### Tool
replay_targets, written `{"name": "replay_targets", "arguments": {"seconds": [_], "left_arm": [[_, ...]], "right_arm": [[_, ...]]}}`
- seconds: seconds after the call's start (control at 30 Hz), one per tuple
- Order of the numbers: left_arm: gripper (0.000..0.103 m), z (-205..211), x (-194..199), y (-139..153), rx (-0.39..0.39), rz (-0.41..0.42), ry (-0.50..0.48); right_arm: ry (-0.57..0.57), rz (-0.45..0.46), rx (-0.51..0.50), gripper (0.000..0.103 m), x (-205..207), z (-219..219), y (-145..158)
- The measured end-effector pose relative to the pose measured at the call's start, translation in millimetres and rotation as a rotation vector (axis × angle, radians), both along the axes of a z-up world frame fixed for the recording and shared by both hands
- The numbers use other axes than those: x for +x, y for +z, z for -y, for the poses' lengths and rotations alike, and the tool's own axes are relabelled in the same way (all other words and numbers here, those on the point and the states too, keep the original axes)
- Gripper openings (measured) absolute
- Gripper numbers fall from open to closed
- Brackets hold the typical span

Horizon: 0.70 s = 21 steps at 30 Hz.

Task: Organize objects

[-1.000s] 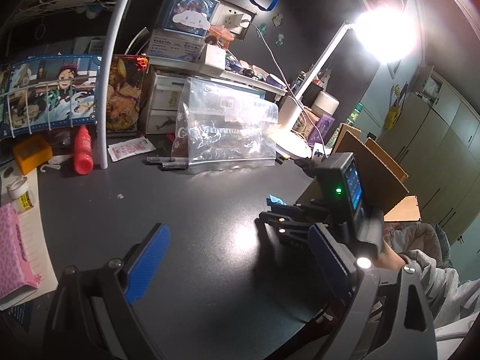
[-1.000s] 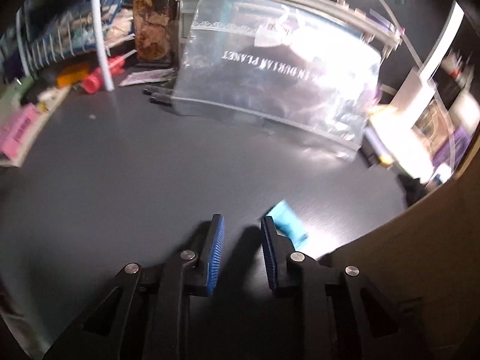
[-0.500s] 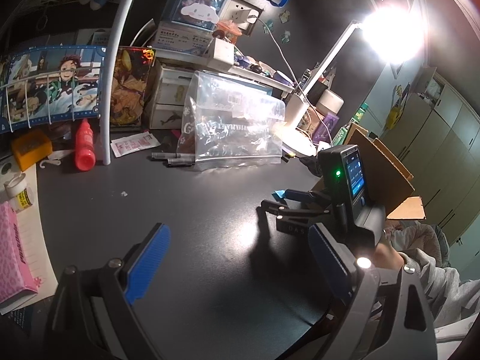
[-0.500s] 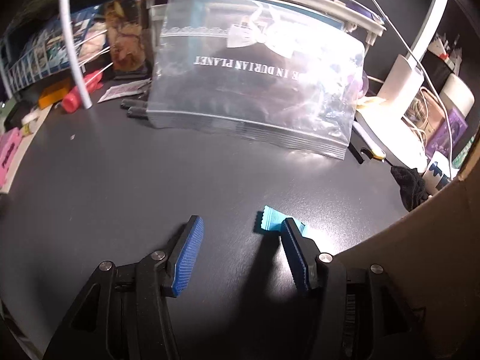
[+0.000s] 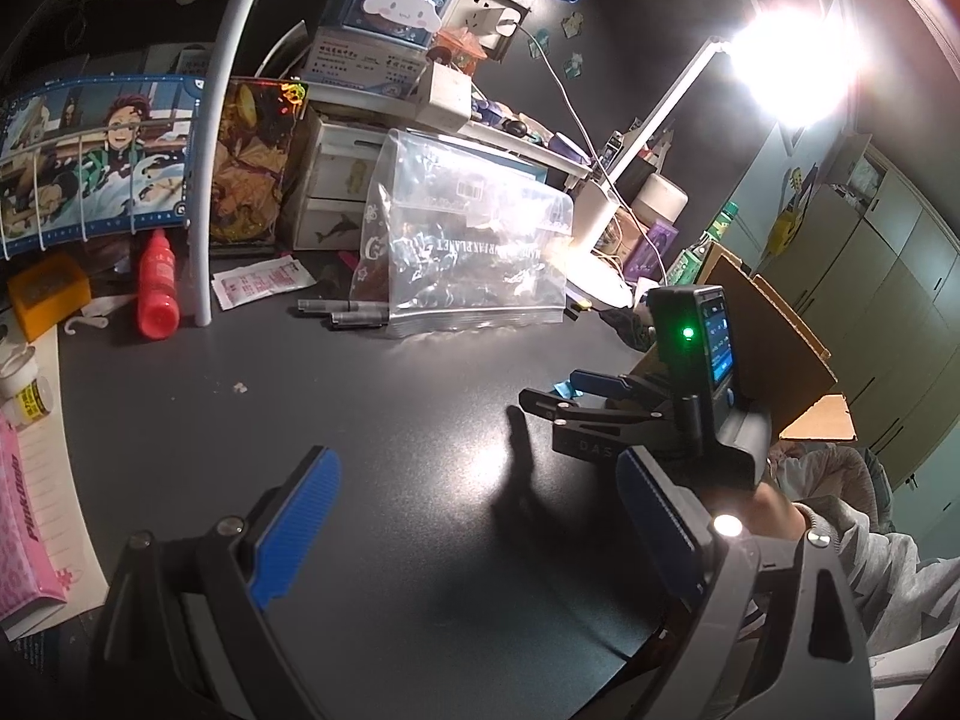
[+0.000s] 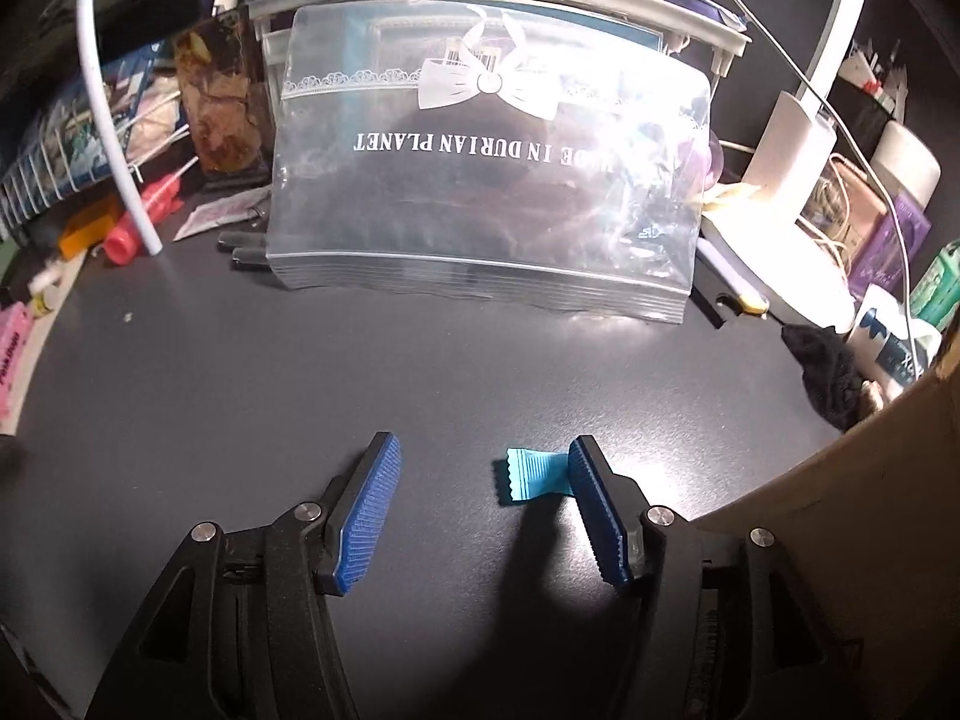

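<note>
A small teal wrapped sachet (image 6: 531, 476) lies flat on the dark desk (image 6: 240, 408), partly behind the right pad. My right gripper (image 6: 480, 492) is open and empty just above the desk, the sachet at its right side. In the left wrist view the right gripper (image 5: 564, 399) is at mid right, a teal sliver (image 5: 563, 389) showing by its fingers. My left gripper (image 5: 474, 516) is open and empty over the near desk. A clear zip bag (image 6: 486, 180) printed "MADE IN DURIAN PLANET" stands at the back; it also shows in the left wrist view (image 5: 474, 258).
A cardboard box (image 6: 870, 480) borders the desk at right. A white lamp base (image 6: 786, 222), two markers (image 5: 354, 312), a red bottle (image 5: 157, 285), a pink box (image 5: 18, 534) and white drawers (image 5: 336, 186) line the back and left edges.
My right gripper has opened wide from nearly closed. It moved forward and left, so the teal sachet now lies between its pads by the right one. The left gripper barely moved.
</note>
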<state>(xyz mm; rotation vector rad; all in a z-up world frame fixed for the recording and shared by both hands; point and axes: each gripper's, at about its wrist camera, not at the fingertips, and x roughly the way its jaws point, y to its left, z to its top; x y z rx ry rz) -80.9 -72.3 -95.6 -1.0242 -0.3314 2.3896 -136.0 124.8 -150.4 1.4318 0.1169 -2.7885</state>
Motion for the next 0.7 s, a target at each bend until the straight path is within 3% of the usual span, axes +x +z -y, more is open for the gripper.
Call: {"name": "replay_targets", "arguments": {"seconds": [0.2, 0.43, 0.57, 0.7], "left_arm": [[0.092, 1, -3, -3, 0.003, 0.013, 0.003], [0.092, 9, -4, -5, -0.033, 0.023, 0.031], [0.092, 20, -2, -5, -0.029, 0.026, 0.058], [0.092, 24, -1, -5, -0.016, 0.029, 0.065]], "right_arm": [[0.09, -0.003, -0.107, 0.058, 14, 7, 2], [0.374, -0.029, -0.173, 0.053, 44, 55, 8], [0.373, -0.1, -0.056, 0.053, 55, 61, 13], [0.339, -0.026, -0.139, 0.047, 44, 48, 5]]}}
